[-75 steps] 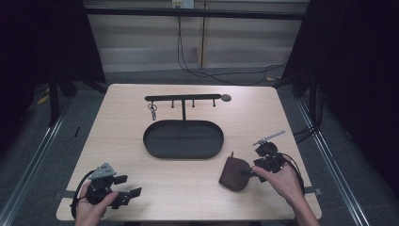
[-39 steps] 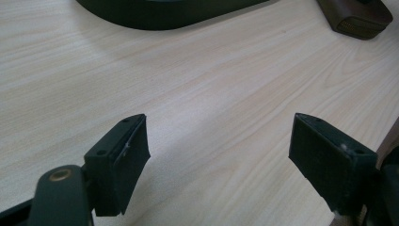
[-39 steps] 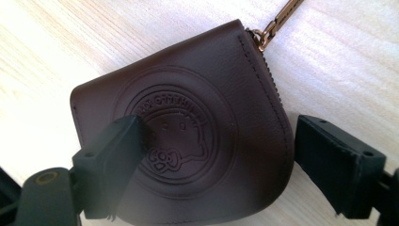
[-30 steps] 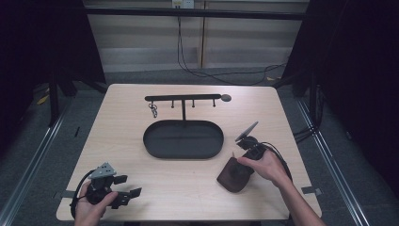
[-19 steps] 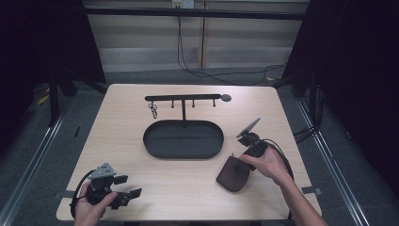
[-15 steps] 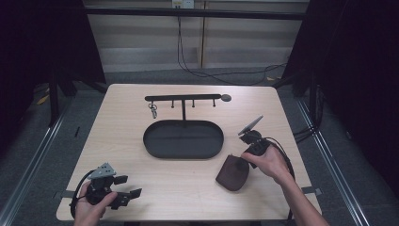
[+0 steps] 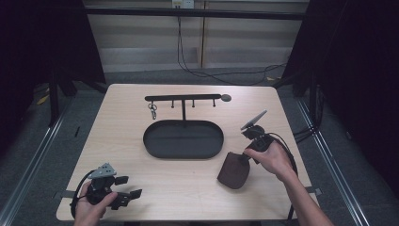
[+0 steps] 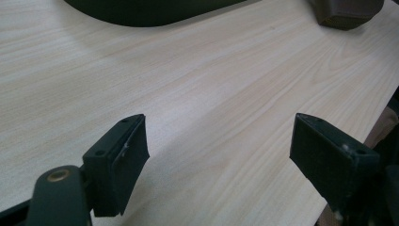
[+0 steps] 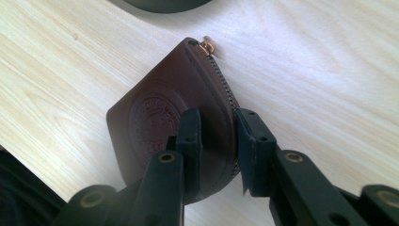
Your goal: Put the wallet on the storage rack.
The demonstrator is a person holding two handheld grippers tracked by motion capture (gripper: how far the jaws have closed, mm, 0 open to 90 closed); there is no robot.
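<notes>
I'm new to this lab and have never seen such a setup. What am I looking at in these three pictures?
A person sits at a light wooden table with a two-jaw hand-held gripper in each hand. One picture comes from a camera overhead; the other two from cameras riding on the grippers, looking along their black jaws. On the table lie a dark oval tray, behind it a black rack of pegs with a small metal ring hanging from it, and a brown leather zip pouch. The left hand-held gripper rests open, holding nothing. The right hand-held gripper has just been closing its jaws, and they now pinch the pouch's zipped edge.
</notes>
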